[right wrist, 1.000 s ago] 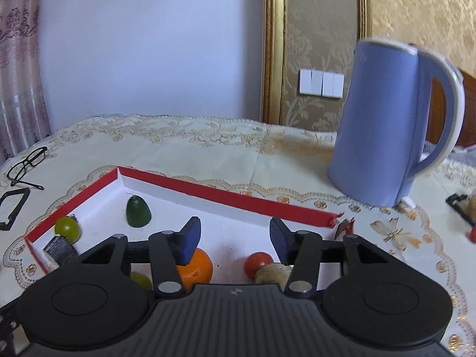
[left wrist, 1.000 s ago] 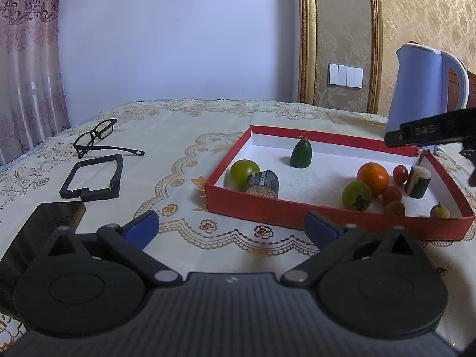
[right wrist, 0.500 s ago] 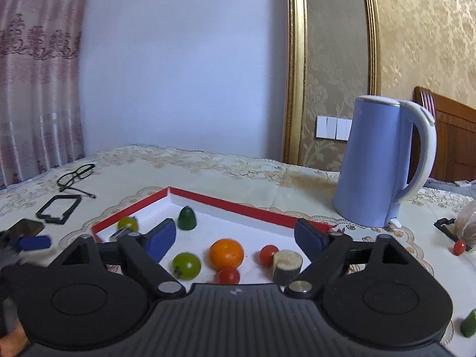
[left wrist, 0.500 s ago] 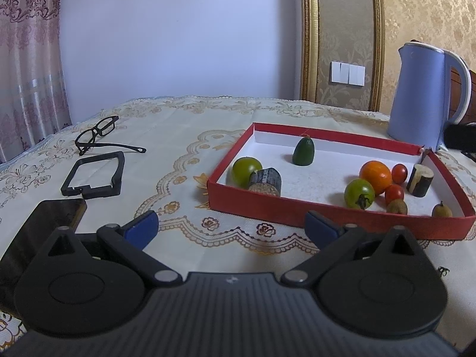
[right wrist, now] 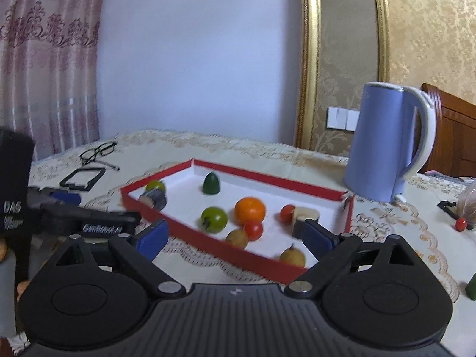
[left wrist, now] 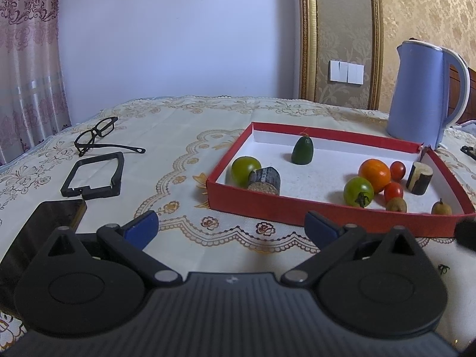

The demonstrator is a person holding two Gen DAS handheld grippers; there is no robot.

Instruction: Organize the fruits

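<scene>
1. Left hand-held gripper (left wrist: 230, 227): jaws spread wide, nothing between the blue pads, hovering over the worktop (left wrist: 184, 136) short of the red tray (left wrist: 327, 209). It also shows at the left edge of the right wrist view.
2. Right hand-held gripper (right wrist: 235, 236): jaws opening, already wide, nothing between the pads; it sits in front of the tray's near wall.
3. Tray contents, left to right:
   - green tomato (left wrist: 245, 170) at the left wall, touching a dark-barked cut stalk piece (left wrist: 264, 181) lying on its side.
   - small dark green pointed fruit (left wrist: 302, 150), upright, alone near the back wall.
   - second green tomato (left wrist: 358, 192) with stem facing the camera, touching the orange (left wrist: 374, 175).
   - two cherry tomatoes (left wrist: 393, 191), one beside the orange, one behind it.
   - two small brown fruits (left wrist: 396, 204) by the near wall.
   - upright stalk piece (left wrist: 419, 177) near the right wall.
4. Outside the tray, right wrist view: loose cherry tomato (right wrist: 461, 223) well to the right, dark green piece (right wrist: 471, 287) at the right edge; likely still to collect.
5. Handling, judged:
   - tomatoes are light, smooth, round and thin-skinned; they roll and bruise, so pinch across the widest middle, gently.
   - orange is firmer and heavier, needs near-full jaw width.
   - stalk pieces are stiff; grip the bark sides.
   - small brown fruits are tiny and could slip out.
6. Clutter: glasses (left wrist: 95, 135), black frame (left wrist: 95, 175), dark phone (left wrist: 41, 232), blue kettle (left wrist: 422, 95) behind the tray.
</scene>
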